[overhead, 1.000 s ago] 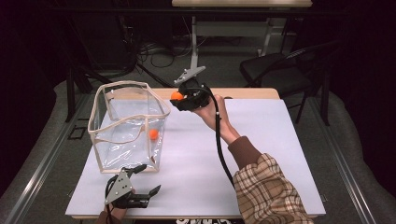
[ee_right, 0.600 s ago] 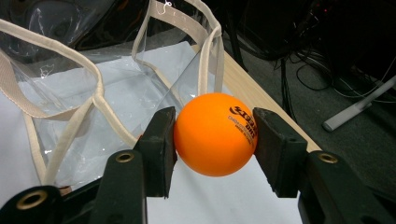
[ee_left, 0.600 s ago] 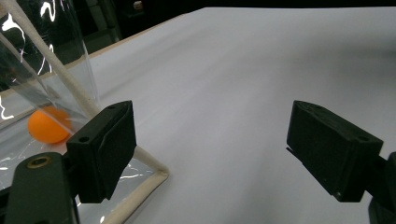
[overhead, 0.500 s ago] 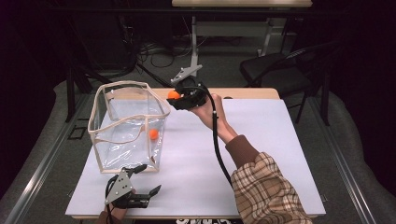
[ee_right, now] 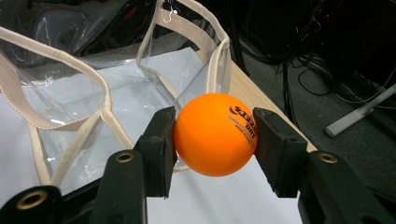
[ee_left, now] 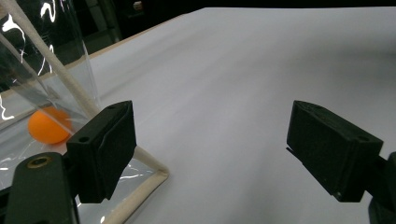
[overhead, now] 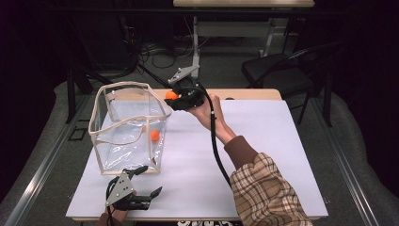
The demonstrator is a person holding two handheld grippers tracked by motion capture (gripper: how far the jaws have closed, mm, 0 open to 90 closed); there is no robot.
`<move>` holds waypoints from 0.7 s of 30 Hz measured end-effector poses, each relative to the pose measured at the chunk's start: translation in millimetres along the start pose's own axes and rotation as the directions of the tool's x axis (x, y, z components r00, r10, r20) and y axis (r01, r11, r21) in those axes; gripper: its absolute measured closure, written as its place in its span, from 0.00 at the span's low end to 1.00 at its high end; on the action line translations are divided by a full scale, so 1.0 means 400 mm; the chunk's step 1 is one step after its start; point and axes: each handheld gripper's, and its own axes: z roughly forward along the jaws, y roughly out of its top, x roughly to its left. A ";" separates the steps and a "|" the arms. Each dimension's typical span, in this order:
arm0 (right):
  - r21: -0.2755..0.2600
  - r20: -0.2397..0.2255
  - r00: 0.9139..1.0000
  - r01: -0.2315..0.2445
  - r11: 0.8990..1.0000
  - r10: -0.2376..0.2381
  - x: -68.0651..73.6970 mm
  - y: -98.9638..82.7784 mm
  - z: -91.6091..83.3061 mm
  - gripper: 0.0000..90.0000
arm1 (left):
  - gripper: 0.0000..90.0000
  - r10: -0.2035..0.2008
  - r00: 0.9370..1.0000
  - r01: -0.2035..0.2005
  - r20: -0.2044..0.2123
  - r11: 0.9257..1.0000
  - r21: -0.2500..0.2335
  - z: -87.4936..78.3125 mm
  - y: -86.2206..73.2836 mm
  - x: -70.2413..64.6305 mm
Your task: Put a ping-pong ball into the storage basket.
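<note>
Two orange balls show. Going left to right: the left claw rests low on the white table with its jaws spread wide and nothing between them; just beyond its left jaw stands the corner of a clear bag with cream trim, and one ball lies inside it. Farther right and across the table, the right claw hangs beside the bag's far rim, pinching the second ball squarely between both pads, printed side turned toward the right pad.
</note>
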 end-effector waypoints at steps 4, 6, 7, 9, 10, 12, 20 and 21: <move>-0.005 -0.002 1.000 0.004 1.000 -0.004 0.002 0.002 0.004 0.57 | 0.18 0.000 1.000 0.000 0.001 1.000 -0.002 0.000 0.000 0.000; -0.005 0.001 1.000 0.003 1.000 -0.003 0.004 0.003 0.004 0.56 | 0.18 0.000 1.000 0.000 0.000 1.000 -0.003 0.000 0.000 0.000; -0.005 0.000 1.000 0.002 1.000 -0.002 0.004 0.004 0.005 0.57 | 0.18 0.001 1.000 -0.001 0.001 1.000 -0.002 0.000 0.000 0.000; -0.006 -0.001 1.000 0.004 1.000 -0.004 0.006 0.005 0.007 0.57 | 0.18 0.000 1.000 0.000 0.001 1.000 -0.003 0.000 0.000 0.000; -0.009 0.000 1.000 0.008 1.000 -0.008 0.006 0.006 0.008 0.57 | 0.18 0.001 1.000 -0.001 0.001 1.000 -0.002 0.000 0.000 0.000; -0.007 0.000 1.000 0.005 1.000 -0.005 0.009 0.008 0.009 0.57 | 0.17 0.000 1.000 0.000 0.001 1.000 -0.003 0.000 0.000 0.000; -0.011 -0.001 1.000 0.009 1.000 -0.009 0.014 0.015 0.013 0.56 | 0.18 0.001 1.000 -0.001 0.002 1.000 -0.002 -0.001 0.000 0.000; -0.014 0.000 1.000 0.010 1.000 -0.010 0.014 0.015 0.014 0.56 | 0.18 0.001 1.000 -0.001 0.001 1.000 -0.002 -0.001 0.000 0.000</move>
